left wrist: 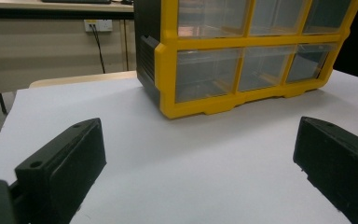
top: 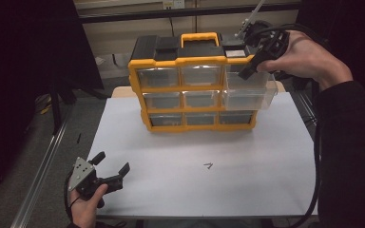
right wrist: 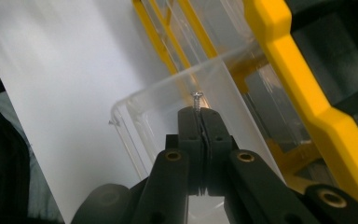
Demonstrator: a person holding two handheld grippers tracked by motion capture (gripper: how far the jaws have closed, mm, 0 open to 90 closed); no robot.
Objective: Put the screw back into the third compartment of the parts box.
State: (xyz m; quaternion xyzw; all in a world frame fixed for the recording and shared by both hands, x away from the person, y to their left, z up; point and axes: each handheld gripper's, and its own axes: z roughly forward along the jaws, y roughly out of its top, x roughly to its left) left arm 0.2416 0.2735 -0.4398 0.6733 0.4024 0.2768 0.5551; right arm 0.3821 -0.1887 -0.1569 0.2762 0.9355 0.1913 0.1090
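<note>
Screw (right wrist: 196,99), small, silvery and flat-headed, stands pinched in the right tool (right wrist: 200,111) above a clear pulled-out drawer (right wrist: 168,112).

Yellow-and-black organizer (top: 192,88) (clear drawers), silver screw (right wrist: 197,99), black gripper (right wrist: 199,114), white table (top: 195,161).

Screw (right wrist: 197,99) shank hidden between the shut right claw (right wrist: 199,112)
</note>
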